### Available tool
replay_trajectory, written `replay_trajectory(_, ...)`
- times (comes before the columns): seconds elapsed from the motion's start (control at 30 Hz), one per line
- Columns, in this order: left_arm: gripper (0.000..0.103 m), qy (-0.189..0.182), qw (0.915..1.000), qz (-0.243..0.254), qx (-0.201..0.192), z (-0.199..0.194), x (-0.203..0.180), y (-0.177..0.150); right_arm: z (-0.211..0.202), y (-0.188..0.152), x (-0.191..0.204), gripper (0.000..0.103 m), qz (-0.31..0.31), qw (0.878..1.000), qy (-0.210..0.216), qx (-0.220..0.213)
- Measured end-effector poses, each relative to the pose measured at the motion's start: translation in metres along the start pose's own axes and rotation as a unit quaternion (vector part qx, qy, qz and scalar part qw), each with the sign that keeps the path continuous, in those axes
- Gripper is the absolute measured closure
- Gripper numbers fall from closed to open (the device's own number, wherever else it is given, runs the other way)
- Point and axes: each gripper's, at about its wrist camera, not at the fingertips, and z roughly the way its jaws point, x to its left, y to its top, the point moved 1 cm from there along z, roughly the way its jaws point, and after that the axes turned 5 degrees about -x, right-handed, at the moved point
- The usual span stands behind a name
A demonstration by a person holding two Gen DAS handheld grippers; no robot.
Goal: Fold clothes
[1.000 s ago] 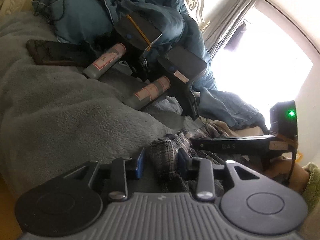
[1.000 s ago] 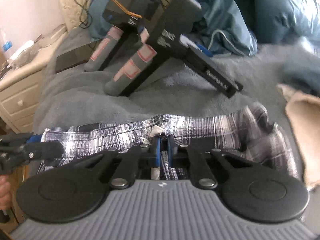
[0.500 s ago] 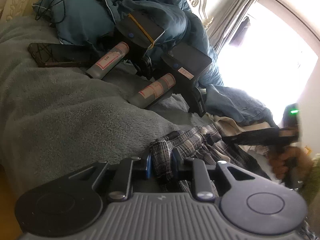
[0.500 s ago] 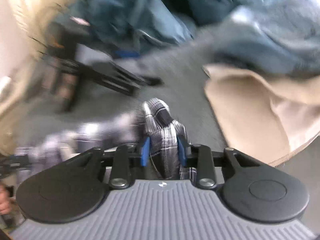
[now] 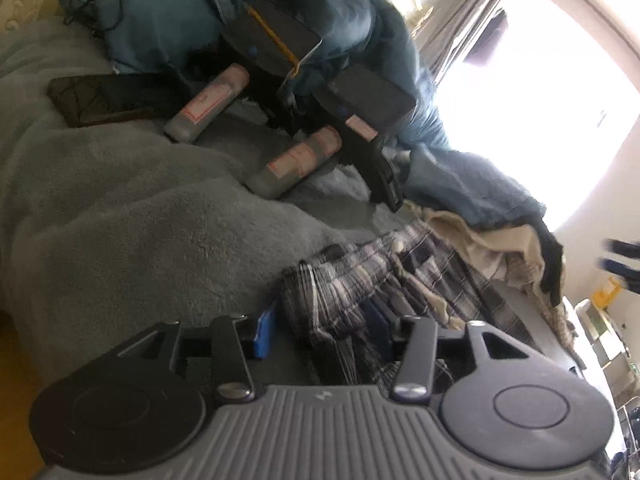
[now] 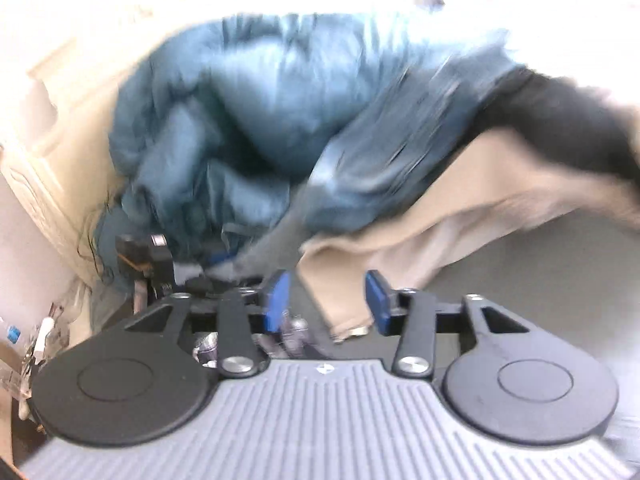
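A plaid garment [image 5: 360,280] lies bunched on the grey blanket [image 5: 140,220]. It sits between the fingers of my left gripper [image 5: 326,326], whose jaws are opening. The left blue pad [image 5: 266,332] stands clear of the cloth, which drapes against the other finger. In the blurred right wrist view my right gripper [image 6: 327,300] is opening too, with nothing between its blue pads [image 6: 276,300]. It hangs over the near edge of a beige garment [image 6: 420,216]. A blurred dark shape at the far right of the left wrist view [image 5: 624,256] looks like the right gripper's fingers.
Two spare grippers with grey handles [image 5: 296,160] and a dark phone [image 5: 108,96] lie on the blanket. A blue duvet [image 6: 260,100] is heaped by the headboard. Beige and dark clothes [image 5: 500,240] are piled beyond the plaid one. A bright window [image 5: 540,100] is at the right.
The right gripper let go of the plaid garment, opened, and swung up and away toward the beige garment. The left jaws narrowed on the plaid cloth, then widened; the left hand barely moved.
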Motion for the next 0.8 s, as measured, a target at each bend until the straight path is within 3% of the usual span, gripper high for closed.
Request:
replay_trajectory(0.1, 0.054, 0.002, 1.0000, -0.002, 0.006, 0.000, -0.006, -0.005, -0.039, 0.001, -0.013, 0.047, -0.027, 0.999, -0.018, 0.008)
replay_trajectory(0.2, 0.054, 0.002, 0.9999, -0.008, 0.009, 0.000, -0.010, -0.011, -0.023, -0.010, -0.018, 0.042, -0.026, 0.998, 0.003, 0.060)
replay_trajectory(0.33, 0.056, 0.006, 0.9999, -0.006, 0.009, 0.002, -0.010, -0.015, 0.056, -0.039, 0.002, 0.033, -0.061, 0.988, 0.053, 0.129)
replay_trajectory(0.53, 0.068, 0.005, 0.9998, 0.017, 0.007, 0.002, -0.006, -0.017, 0.183, -0.070, 0.028, 0.033, -0.072, 0.973, 0.090, 0.197)
replay_trajectory(0.67, 0.073, -0.003, 0.9997, 0.022, -0.004, 0.001, -0.001, -0.020, 0.222, -0.081, 0.035, 0.034, -0.054, 0.966, 0.108, 0.229)
replay_trajectory(0.7, 0.074, -0.004, 0.9997, 0.023, -0.008, 0.000, -0.001, -0.021, 0.222, -0.086, 0.040, 0.036, -0.070, 0.965, 0.102, 0.233)
replay_trajectory(0.73, 0.077, -0.003, 0.9996, 0.025, -0.012, 0.000, -0.001, -0.022, 0.222, -0.090, 0.045, 0.049, -0.086, 0.963, 0.095, 0.236)
replay_trajectory(0.77, 0.079, -0.001, 0.9995, 0.027, -0.018, 0.000, -0.002, -0.023, 0.219, -0.095, 0.052, 0.072, -0.125, 0.962, 0.076, 0.231)
replay_trajectory(0.8, 0.080, 0.001, 0.9993, 0.029, -0.023, 0.000, -0.003, -0.025, 0.215, -0.098, 0.058, 0.083, -0.159, 0.960, 0.056, 0.224)
